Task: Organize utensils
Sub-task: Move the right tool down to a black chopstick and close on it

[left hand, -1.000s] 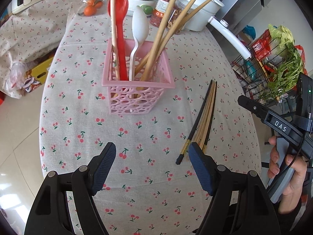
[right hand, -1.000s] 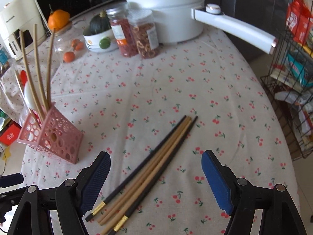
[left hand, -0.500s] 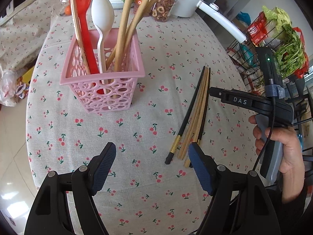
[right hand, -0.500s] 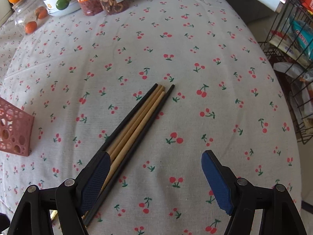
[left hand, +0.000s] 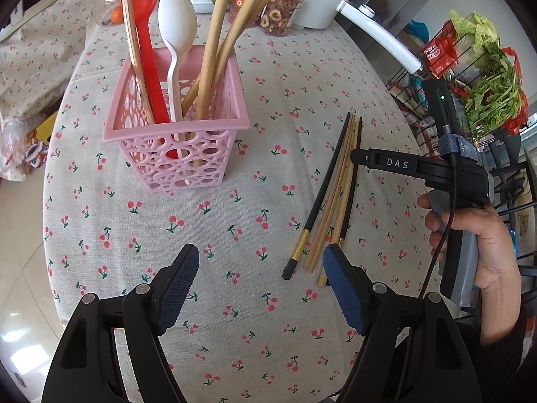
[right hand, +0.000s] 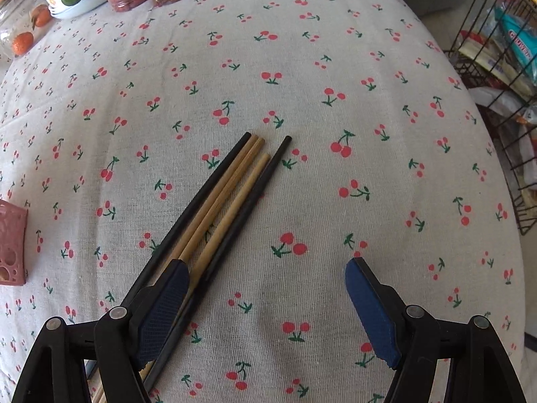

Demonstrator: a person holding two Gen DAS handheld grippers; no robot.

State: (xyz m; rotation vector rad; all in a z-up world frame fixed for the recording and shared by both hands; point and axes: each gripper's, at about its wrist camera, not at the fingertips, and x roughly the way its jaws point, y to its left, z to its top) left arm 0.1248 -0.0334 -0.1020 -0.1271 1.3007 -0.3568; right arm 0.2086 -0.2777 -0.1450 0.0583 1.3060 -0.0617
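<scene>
Since a second ago: both tools have closed in; the right tool now sits low over the loose chopsticks, the basket looms larger for the left.
Basket: pink, perforated, upright on the worktop, left of centre; red spoon, white spoon and bamboo sticks stand in it.
Left tool: spread wide, empty, hovering above bare cloth; its right finger hides the near ends of the bundle.
Chopsticks: two black, three bamboo, lying side by side on the cloth, well apart from the basket.
Right tool: spread wide, gripping nothing; its left finger rides over the bundle while the right one hangs over bare cloth, so it's off-centre!
How to do it well: likely shift left so both fingers straddle all five sticks, drop to the cloth, squeeze square across, or a black one may roll free.
In the way: the tall sticks leaning out of the basket crowd its opening.
Around: jars, white pot at the far edge; wire rack off the right side.
</scene>
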